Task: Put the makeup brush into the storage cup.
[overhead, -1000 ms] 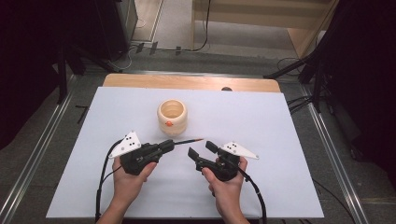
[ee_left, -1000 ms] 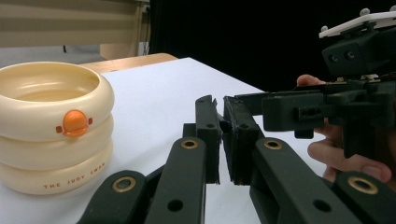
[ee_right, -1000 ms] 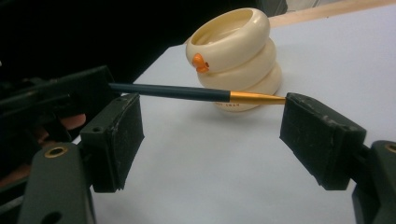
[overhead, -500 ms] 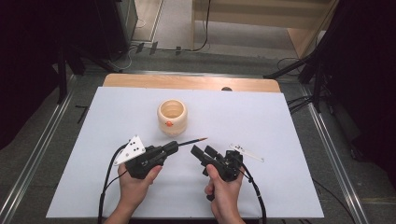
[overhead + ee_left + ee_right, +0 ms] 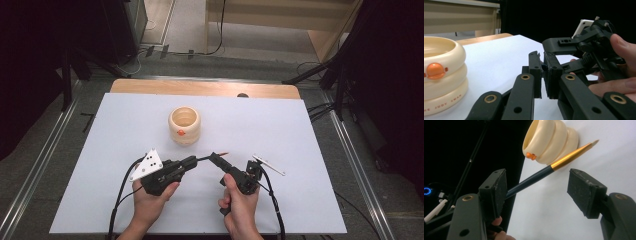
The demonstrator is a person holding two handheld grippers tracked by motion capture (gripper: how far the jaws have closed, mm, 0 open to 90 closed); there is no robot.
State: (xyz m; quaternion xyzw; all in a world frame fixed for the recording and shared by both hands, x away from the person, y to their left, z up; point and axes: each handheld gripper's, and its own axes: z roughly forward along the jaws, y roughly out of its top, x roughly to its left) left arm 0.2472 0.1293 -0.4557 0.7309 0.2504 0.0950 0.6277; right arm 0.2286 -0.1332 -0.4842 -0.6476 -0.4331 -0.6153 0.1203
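One brush [image 5: 549, 170] is in hand: a slim, dark handle, a gold metal ferrule that tapers forward, and a small pale tip. In the high view the brush [image 5: 212, 156] lies nearly level just above the white sheet, in the middle of the near half of the table, with its reddish tip pointing toward the far right.

The left gripper [image 5: 194, 160] has its jaws pressed together on the dark handle end of the brush. In the left gripper view its two black pads [image 5: 535, 72] stand almost face to face with only a thin slot between them (the handle itself is hard to make out there).

The right gripper [image 5: 537, 187] has just been closing, but its jaws are spread apart. The brush passes between them, close against the left pad [image 5: 496, 187] as that view shows it and well clear of the other pad. In the high view the right gripper [image 5: 220, 162] meets the brush from the near right.

Beyond the brush stands one cream holder [image 5: 184, 125], made of three stacked rings with an open top and a small orange button on its front. It sits apart from the brush tip, toward the far left of it.

One white sheet [image 5: 300, 150] covers one wooden table [image 5: 200, 88]. There are two grippers and two hands, one hand on each.
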